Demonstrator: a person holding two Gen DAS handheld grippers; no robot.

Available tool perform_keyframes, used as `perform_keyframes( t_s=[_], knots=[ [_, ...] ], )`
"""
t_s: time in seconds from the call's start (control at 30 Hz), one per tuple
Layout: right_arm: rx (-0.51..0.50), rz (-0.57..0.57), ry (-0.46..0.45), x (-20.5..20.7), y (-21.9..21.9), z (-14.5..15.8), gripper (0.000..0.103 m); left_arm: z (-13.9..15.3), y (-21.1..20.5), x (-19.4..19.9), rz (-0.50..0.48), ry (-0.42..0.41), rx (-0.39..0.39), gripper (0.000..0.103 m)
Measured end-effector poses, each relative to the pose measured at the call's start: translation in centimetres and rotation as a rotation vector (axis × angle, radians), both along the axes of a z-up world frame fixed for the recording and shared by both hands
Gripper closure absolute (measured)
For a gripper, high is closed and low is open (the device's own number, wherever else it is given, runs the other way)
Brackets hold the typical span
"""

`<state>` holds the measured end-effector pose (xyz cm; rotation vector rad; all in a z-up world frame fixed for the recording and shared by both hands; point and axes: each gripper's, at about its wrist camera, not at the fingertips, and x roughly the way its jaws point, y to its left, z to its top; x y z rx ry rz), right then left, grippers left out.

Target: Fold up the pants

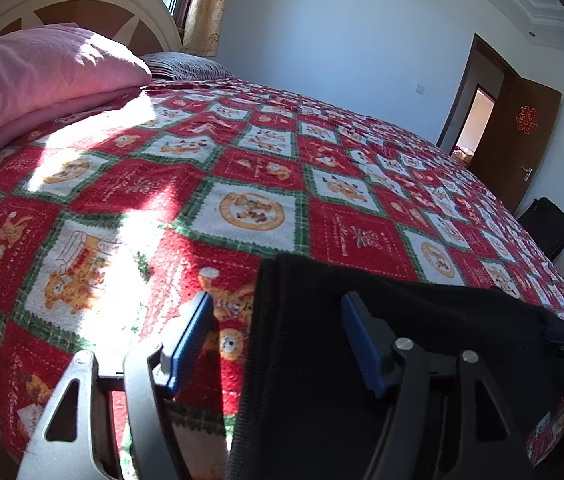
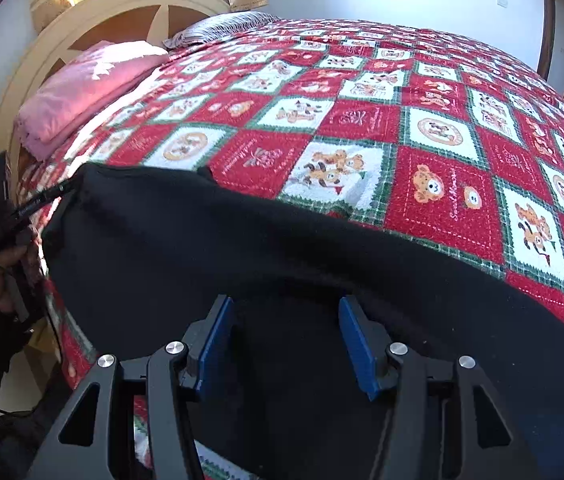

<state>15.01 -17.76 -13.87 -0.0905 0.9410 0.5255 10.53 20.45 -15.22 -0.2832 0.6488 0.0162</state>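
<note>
Black knit pants (image 1: 321, 360) lie along the near edge of the red, white and green patchwork bedspread (image 1: 250, 184). Left wrist view: left gripper (image 1: 278, 340), blue pads parted, straddles the ribbed hem; it should close squarely over that edge. Right wrist view: right gripper (image 2: 285, 340), jaws likewise apart, hovers low over the pants' middle, gripping nothing, angled toward the headboard (image 2: 130, 8).

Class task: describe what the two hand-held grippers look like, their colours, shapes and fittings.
Both grippers, left and right, have black linkage arms with triangular cut-outs, round silver pivot bolts and flat blue finger pads. On the left gripper, the outer left arm looks silver-grey in sunlight.
</note>
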Motion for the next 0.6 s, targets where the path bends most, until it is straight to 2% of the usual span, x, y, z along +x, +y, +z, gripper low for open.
perform_keyframes(
  t_s=[0.1,0.17,0.2,0.27,0.33,0.5,0.57,0.6],
  knots=[
    [0.060,0.009,-0.033,0.3,-0.1,1.6,0.046,1.2,0.5,-1.6,0.031,-0.050,0.024,0.033],
    [0.115,0.015,-0.010,1.6,0.4,2.5,0.046,2.1,0.5,-2.6,0.047,-0.087,0.042,0.024],
    [0.139,0.014,0.005,2.2,0.7,2.7,0.046,2.6,0.3,-2.9,0.048,-0.104,0.048,0.024],
    [0.212,0.010,0.061,4.2,1.7,2.9,0.046,3.3,-0.7,-3.3,0.023,-0.129,0.056,0.023],
    [0.264,-0.004,0.135,6.2,2.8,2.4,0.047,3.5,-2.1,-3.1,-0.020,-0.134,0.065,0.017],
    [0.360,-0.035,0.310,10.6,5.5,0.3,0.047,1.2,-5.4,-2.3,-0.107,-0.090,0.136,0.017],
    [0.378,-0.040,0.386,11.9,6.6,-0.9,0.053,0.1,-6.0,-2.1,-0.120,-0.069,0.167,0.017],
    [0.378,-0.035,0.415,12.2,7.0,-1.3,0.059,-0.2,-6.2,-2.1,-0.120,-0.067,0.183,0.017]
  ],
)
